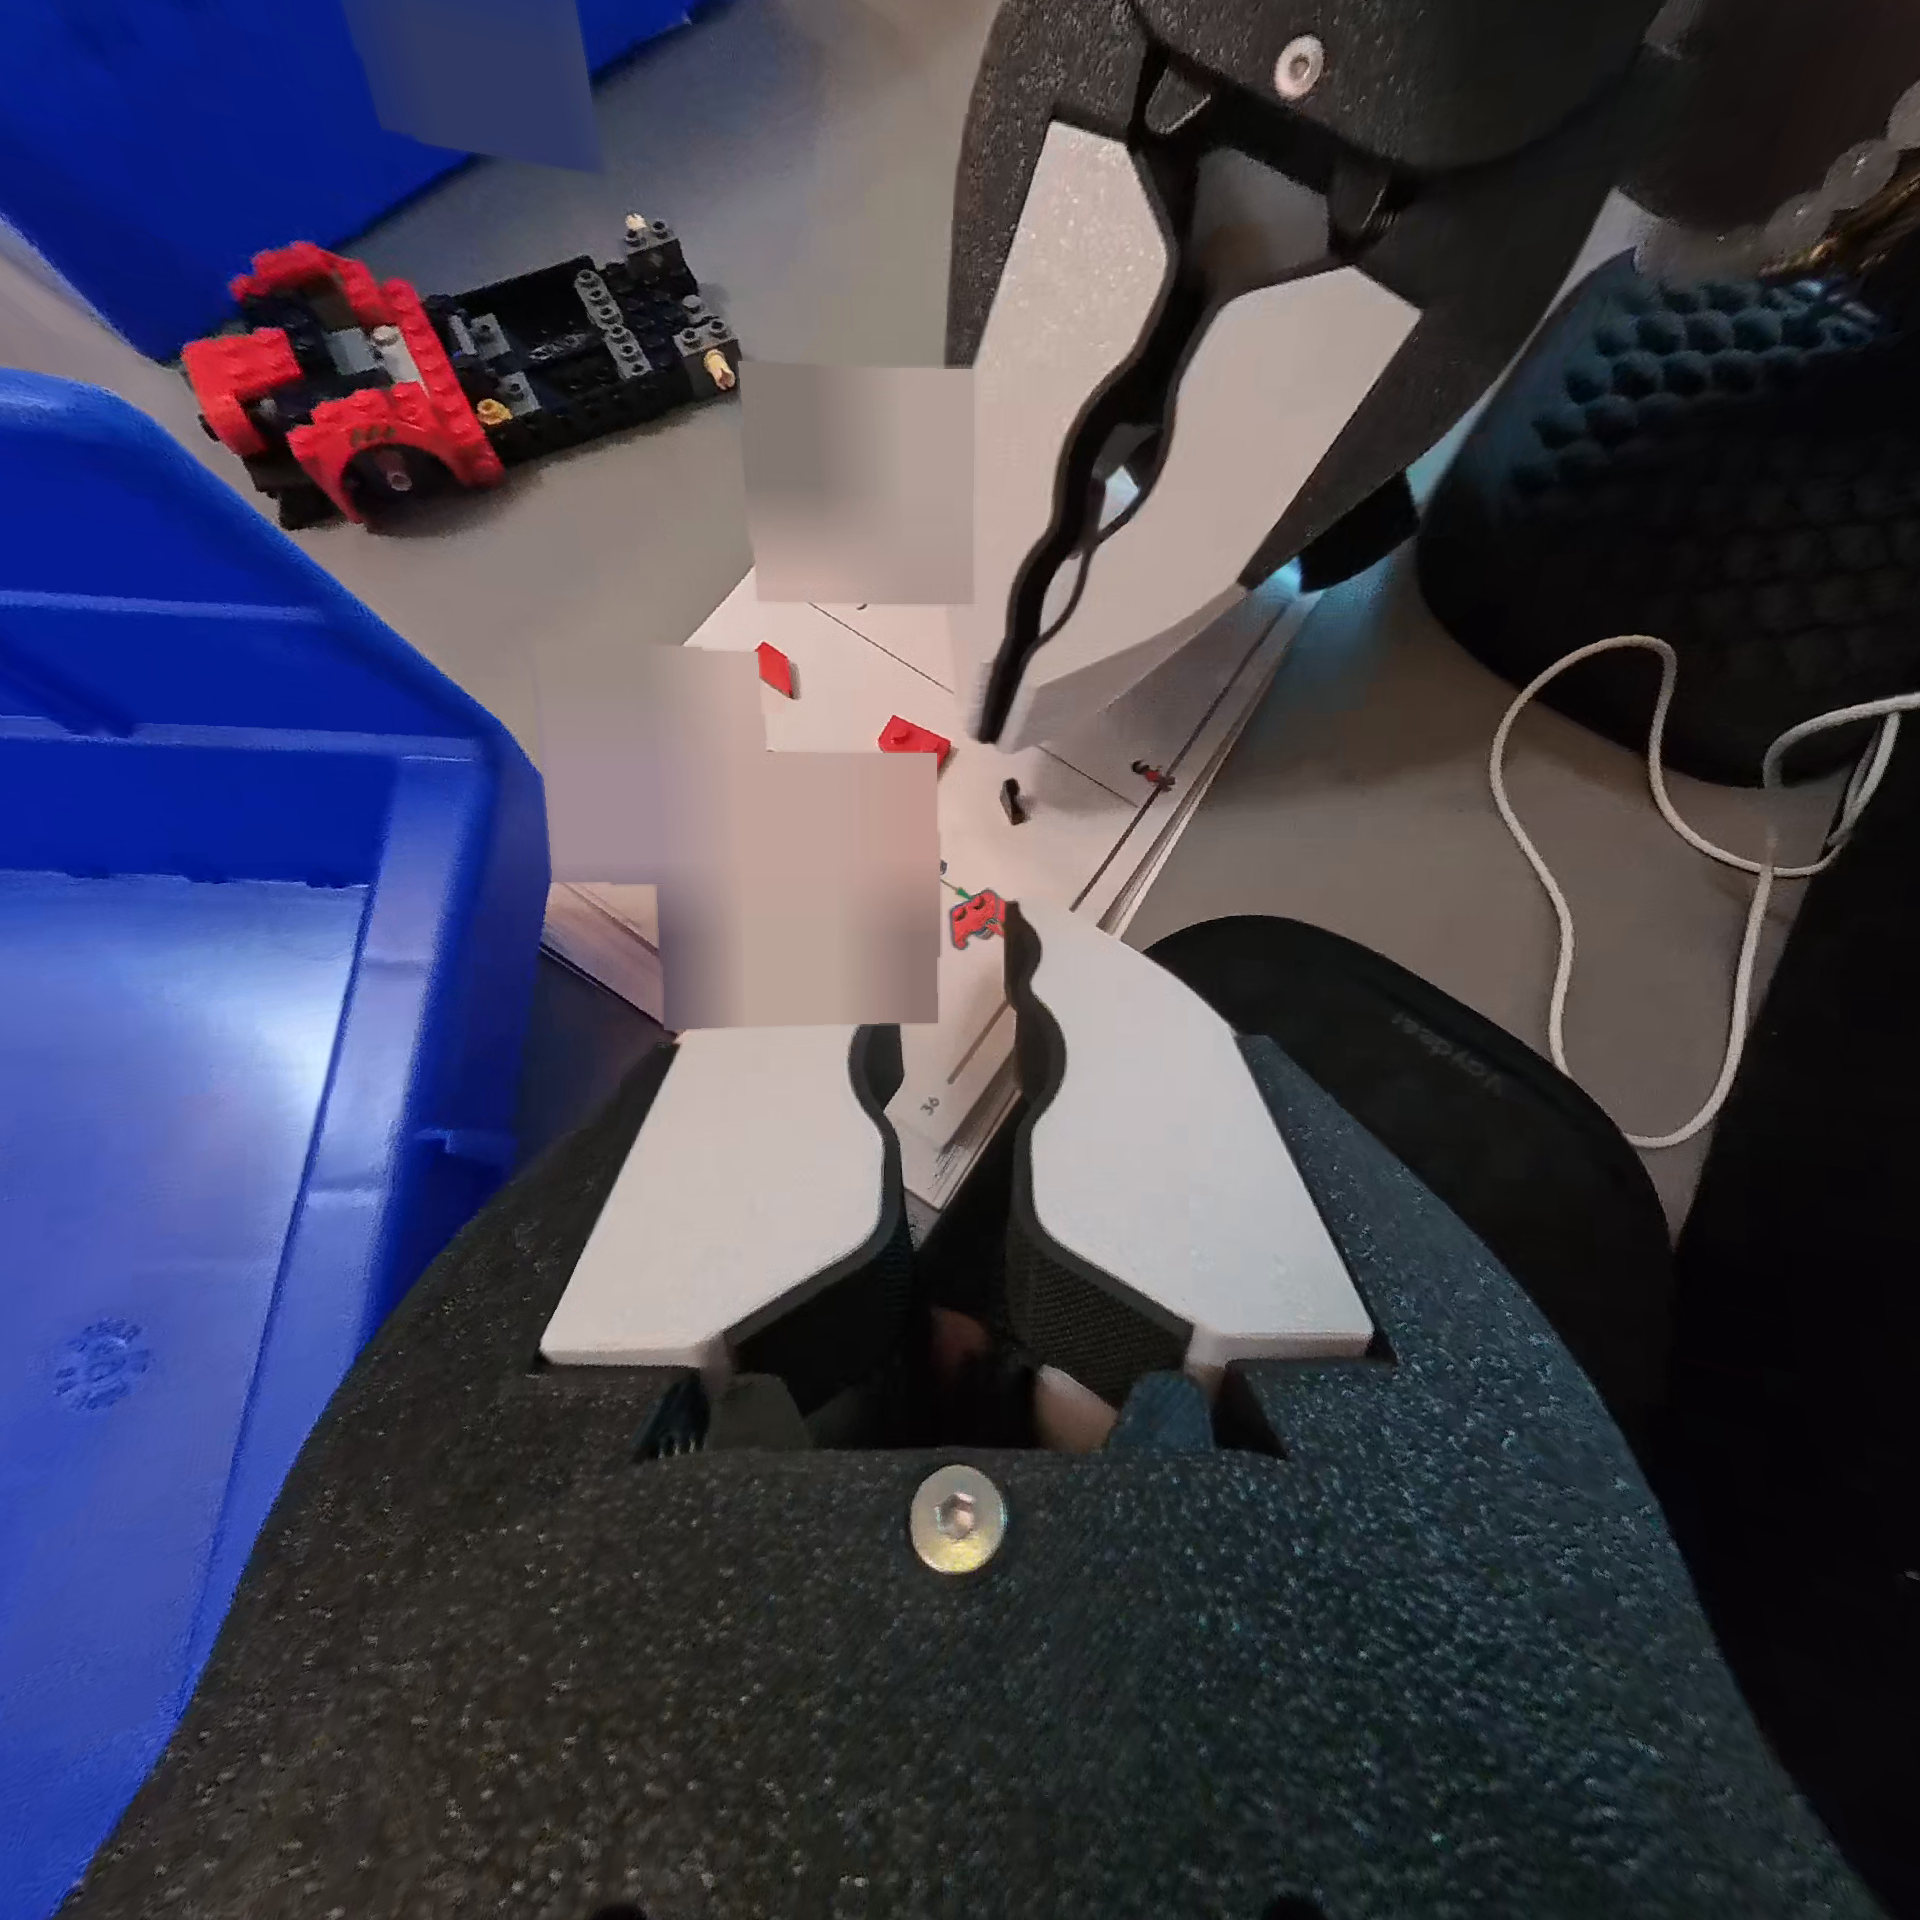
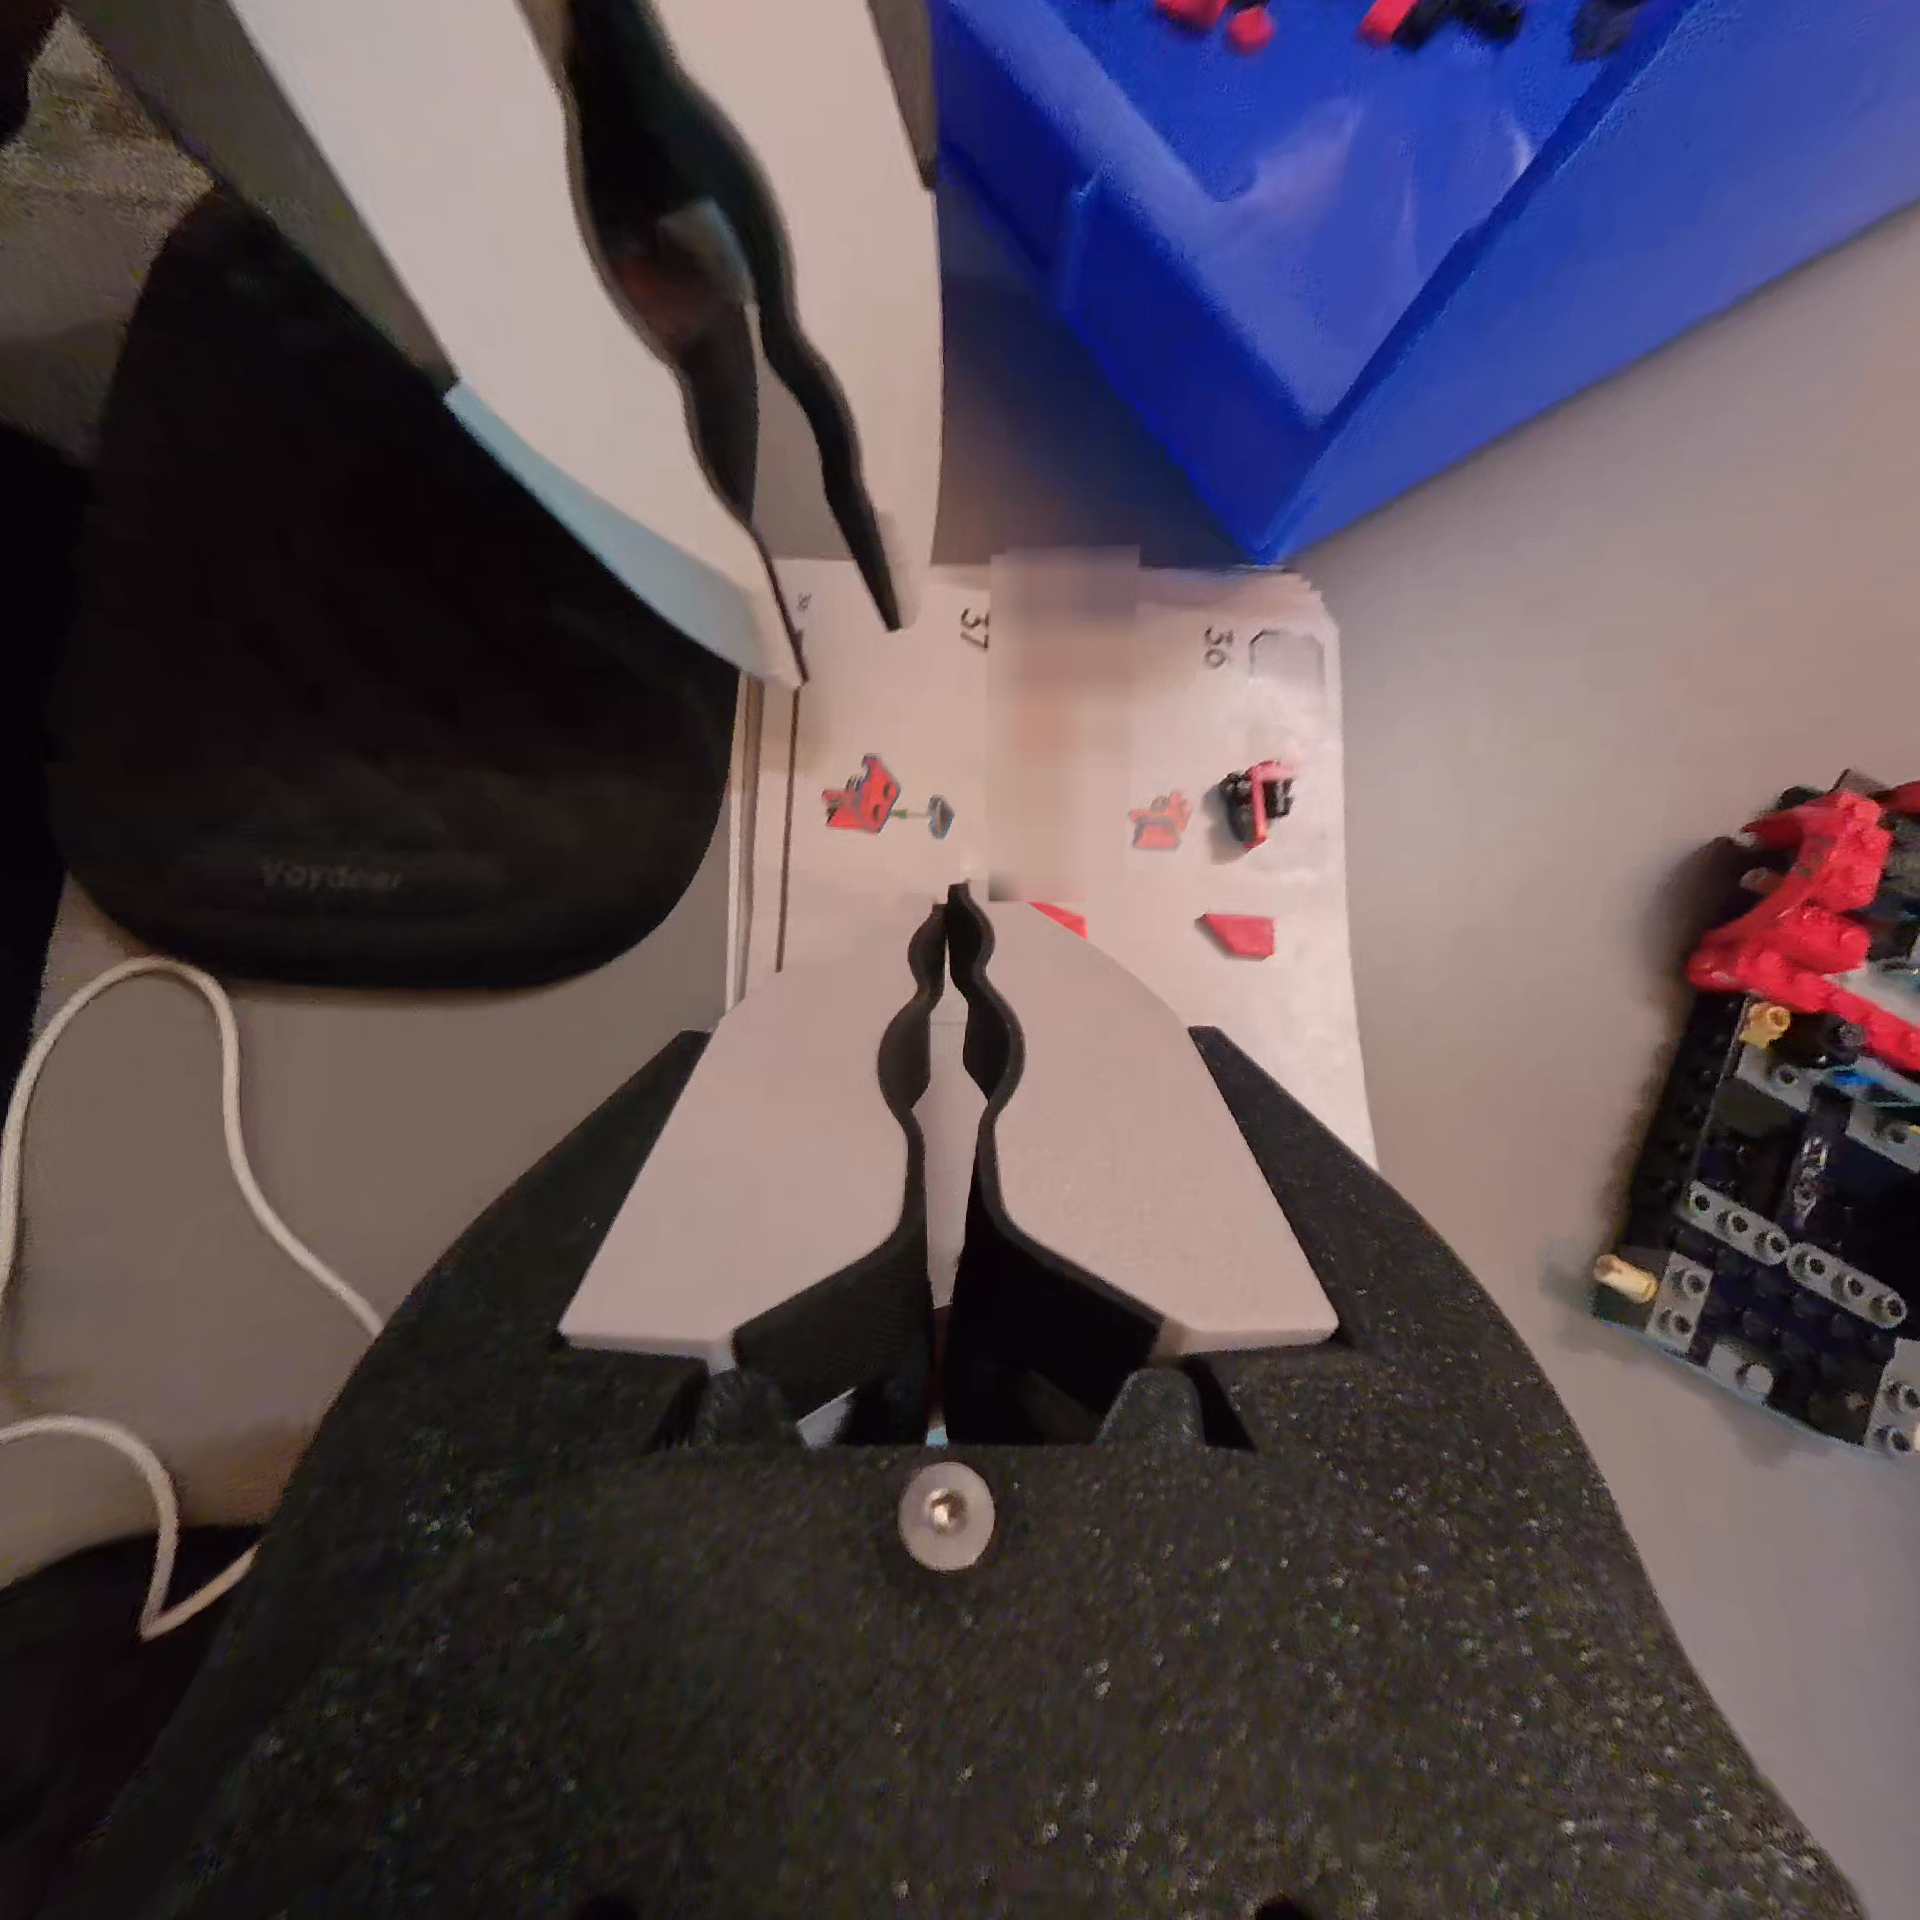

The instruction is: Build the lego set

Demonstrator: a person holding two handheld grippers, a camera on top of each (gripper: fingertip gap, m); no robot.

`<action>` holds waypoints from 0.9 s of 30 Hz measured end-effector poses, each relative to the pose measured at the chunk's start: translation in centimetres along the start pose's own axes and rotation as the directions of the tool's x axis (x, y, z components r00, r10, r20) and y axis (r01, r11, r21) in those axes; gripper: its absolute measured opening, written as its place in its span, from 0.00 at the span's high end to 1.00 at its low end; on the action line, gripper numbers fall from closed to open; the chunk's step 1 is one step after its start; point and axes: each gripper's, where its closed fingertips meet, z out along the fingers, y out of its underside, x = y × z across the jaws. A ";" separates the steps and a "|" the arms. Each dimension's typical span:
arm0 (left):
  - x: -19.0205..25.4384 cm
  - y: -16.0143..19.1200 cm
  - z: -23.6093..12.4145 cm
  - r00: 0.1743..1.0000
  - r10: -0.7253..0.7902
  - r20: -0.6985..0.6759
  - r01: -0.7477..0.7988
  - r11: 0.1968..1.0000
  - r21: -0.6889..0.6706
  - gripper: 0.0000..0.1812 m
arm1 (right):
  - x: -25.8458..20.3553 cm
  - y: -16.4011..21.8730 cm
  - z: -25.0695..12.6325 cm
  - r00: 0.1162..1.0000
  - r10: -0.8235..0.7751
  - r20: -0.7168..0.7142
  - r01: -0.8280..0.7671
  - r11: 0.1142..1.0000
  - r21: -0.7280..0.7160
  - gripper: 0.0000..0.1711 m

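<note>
we hold our right gripper pinched closed and empty over the instruction booklet. our left gripper is narrowly parted, empty. the lego car sits well right of the right claw, two red pieces just ahead.
</note>
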 end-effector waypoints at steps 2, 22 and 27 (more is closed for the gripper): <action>-0.2 0.0 -0.2 1.000 -0.002 0.013 0.002 1.000 0.002 0.91 | 0.2 0.0 0.6 1.000 -0.010 -0.001 0.010 1.000 -0.013 1.00; -5.5 1.5 -1.1 0.959 -0.103 0.264 0.104 0.994 0.010 0.95 | 0.5 1.4 -1.3 0.999 0.041 -0.010 -0.041 0.999 -0.011 0.99; -6.5 2.1 -1.5 0.944 -0.140 0.299 0.139 0.990 0.026 0.96 | 1.0 0.5 -1.9 0.994 0.093 0.049 -0.096 0.993 0.074 0.89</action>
